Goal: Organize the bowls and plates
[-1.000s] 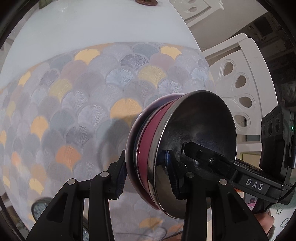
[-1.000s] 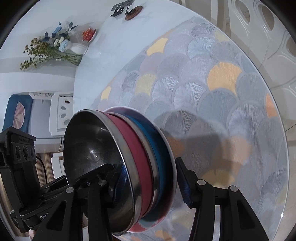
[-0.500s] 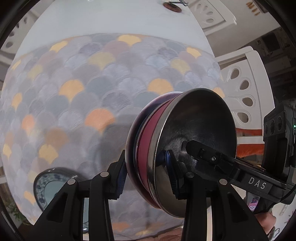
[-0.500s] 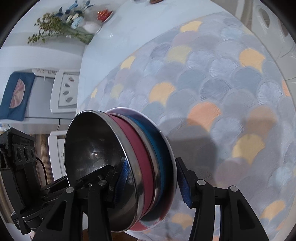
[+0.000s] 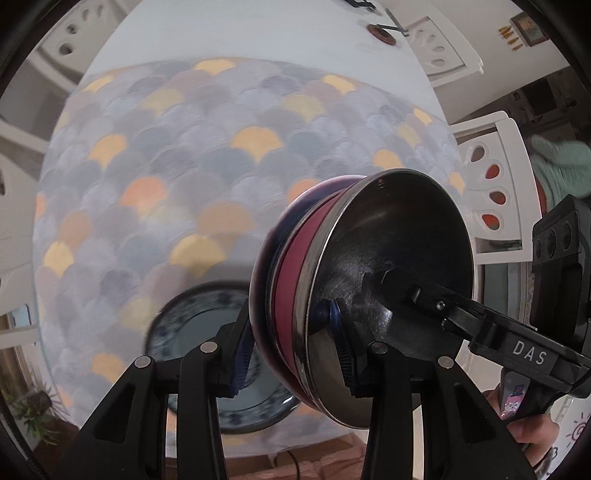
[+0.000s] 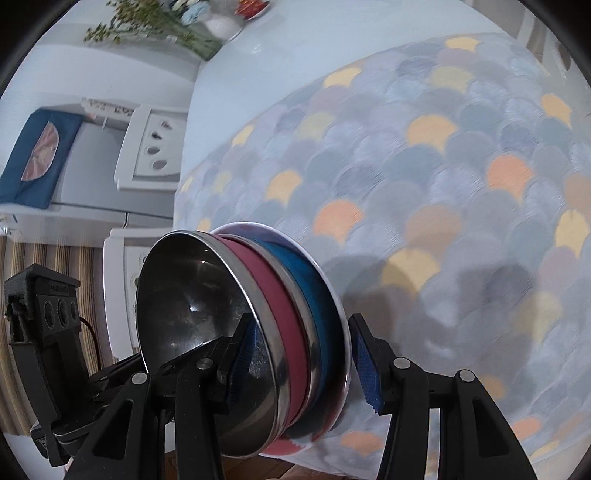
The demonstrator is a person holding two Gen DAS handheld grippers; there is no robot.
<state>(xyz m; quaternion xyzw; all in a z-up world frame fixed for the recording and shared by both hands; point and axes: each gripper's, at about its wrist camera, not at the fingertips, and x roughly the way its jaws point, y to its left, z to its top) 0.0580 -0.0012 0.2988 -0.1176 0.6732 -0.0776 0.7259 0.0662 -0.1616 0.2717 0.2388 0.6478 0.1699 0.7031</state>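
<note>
A stack of nested bowls (image 5: 388,240) hangs tilted on its side above the scale-patterned table mat (image 5: 184,166): a steel bowl innermost, then a maroon band, a blue band and a pale outer rim. My left gripper (image 5: 291,354) is shut on the stack's lower edge, one pad inside the steel bowl and one on the outside. My right gripper (image 6: 303,365) grips the same stack (image 6: 192,295) from the opposite side; its inner finger (image 5: 443,306) reaches into the steel bowl. A blue-patterned plate (image 5: 192,321) lies flat on the mat just beneath the stack, partly hidden by my left fingers.
White chairs (image 5: 491,184) ring the round table. A vase of flowers (image 6: 218,26) and a small dish (image 6: 251,5) stand at the far edge, beside a brown coaster (image 5: 380,31). A person's hand (image 5: 532,432) holds the right gripper. The table's near edge lies just below the plate.
Both grippers have carried the stack across the mat toward the table's near edge. The blue-patterned plate has come into the left wrist view beneath the stack. Both grips are unchanged.
</note>
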